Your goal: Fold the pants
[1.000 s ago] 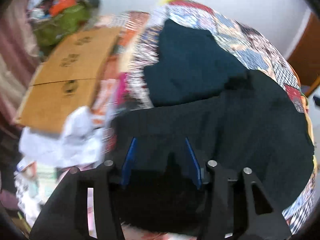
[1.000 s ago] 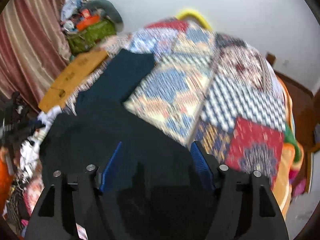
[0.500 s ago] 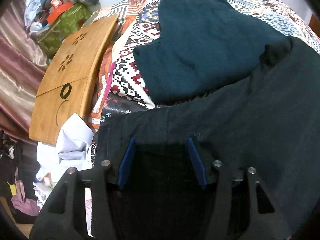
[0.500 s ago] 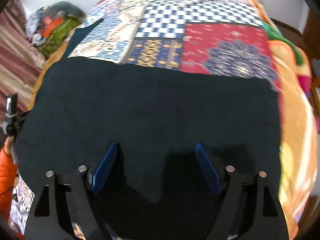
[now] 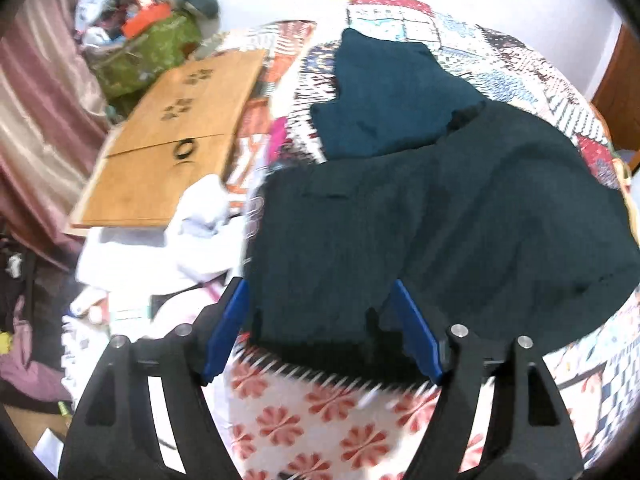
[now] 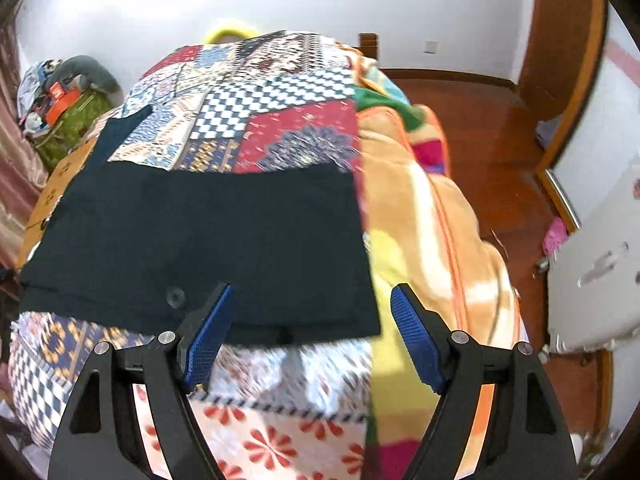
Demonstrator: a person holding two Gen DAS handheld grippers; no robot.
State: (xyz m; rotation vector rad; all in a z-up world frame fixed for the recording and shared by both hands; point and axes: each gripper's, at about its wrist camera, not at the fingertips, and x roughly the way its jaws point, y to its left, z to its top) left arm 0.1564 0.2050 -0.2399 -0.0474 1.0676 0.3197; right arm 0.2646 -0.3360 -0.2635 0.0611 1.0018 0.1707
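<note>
Dark navy pants (image 5: 440,220) lie folded flat on the patchwork bedspread; in the right wrist view they form a wide dark rectangle (image 6: 200,240) with a button near the front edge. My left gripper (image 5: 320,320) is open and empty, just above the pants' near left edge. My right gripper (image 6: 310,320) is open and empty, above the pants' near right corner. A teal folded garment (image 5: 384,100) lies behind the pants.
The patchwork bedspread (image 6: 260,92) covers the bed. An orange blanket (image 6: 420,208) lies on the right side. A wooden folding board (image 5: 172,148), white cloth (image 5: 160,248) and a clutter pile (image 5: 144,36) lie at the left. Wooden floor (image 6: 500,128) is at the right.
Both grippers have pulled back and up from the pants. The pants' near edge and the bedspread in front of it now show below the fingers. Both stay open.
</note>
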